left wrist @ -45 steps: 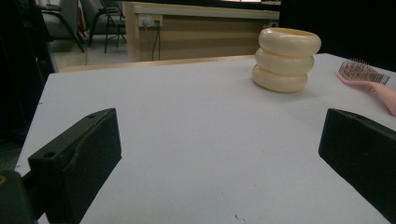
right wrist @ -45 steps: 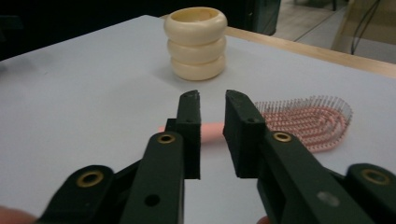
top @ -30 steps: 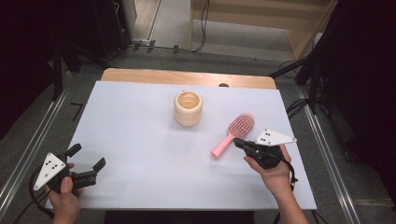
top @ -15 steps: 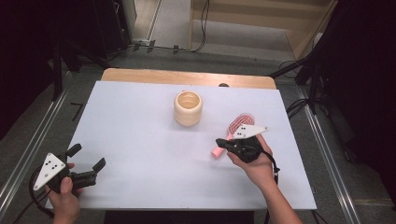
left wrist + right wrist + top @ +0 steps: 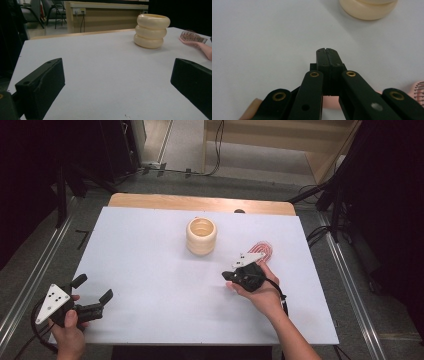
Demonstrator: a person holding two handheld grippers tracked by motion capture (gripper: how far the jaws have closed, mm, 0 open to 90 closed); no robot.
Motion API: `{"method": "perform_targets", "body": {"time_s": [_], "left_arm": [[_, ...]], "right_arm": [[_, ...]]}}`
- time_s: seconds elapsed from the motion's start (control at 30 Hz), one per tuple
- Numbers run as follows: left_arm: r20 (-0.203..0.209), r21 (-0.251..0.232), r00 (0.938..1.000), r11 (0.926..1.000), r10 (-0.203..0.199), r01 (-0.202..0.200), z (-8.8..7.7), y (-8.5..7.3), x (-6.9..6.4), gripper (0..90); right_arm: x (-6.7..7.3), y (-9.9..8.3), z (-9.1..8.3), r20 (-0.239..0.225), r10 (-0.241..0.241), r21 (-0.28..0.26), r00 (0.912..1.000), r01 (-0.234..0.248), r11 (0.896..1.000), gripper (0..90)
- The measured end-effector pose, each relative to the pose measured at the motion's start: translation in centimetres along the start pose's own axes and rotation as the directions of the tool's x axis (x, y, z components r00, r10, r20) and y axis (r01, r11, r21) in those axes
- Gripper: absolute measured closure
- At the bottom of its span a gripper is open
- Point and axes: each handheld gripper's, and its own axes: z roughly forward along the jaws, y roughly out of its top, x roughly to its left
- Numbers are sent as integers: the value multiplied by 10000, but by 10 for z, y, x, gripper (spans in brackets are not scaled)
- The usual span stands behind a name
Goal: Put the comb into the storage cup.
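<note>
My right claw [image 5: 228, 276] is pressed fully closed over the white surface [image 5: 150, 255], its tips empty. The pink plastic hairbrush [image 5: 263, 251] lies beneath and behind it; my hand hides most of the handle, and whether the claw body touches it I cannot tell. The cream ribbed ring-shaped cup [image 5: 201, 235] stands ahead. My left claw [image 5: 92, 294] hangs wide open, empty, far from both.

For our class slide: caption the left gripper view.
Open left gripper faces a cream ribbed cup and pink hairbrush.
</note>
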Motion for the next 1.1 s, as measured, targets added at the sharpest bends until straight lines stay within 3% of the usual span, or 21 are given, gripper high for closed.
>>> {"method": "perform_targets", "body": {"time_s": [0.13, 0.57, 1.1], "left_arm": [[20, -21, 10000, 10000, -27, 27, 0, 0, 0, 0], [33, -8, 10000, 10000, -26, 26, 0, 0, 0, 0], [-1, -31, 10000, 10000, -27, 27, 0, 0, 0, 0]], "right_arm": [[-1, 0, 9, -12, 93, 477, 10000, -92, 9988, 885], [-4, -4, 14, 130, 262, 961, 9996, -273, 9950, 884], [-6, -11, 10, 98, 325, 814, 9994, -332, 9961, 884]]}}
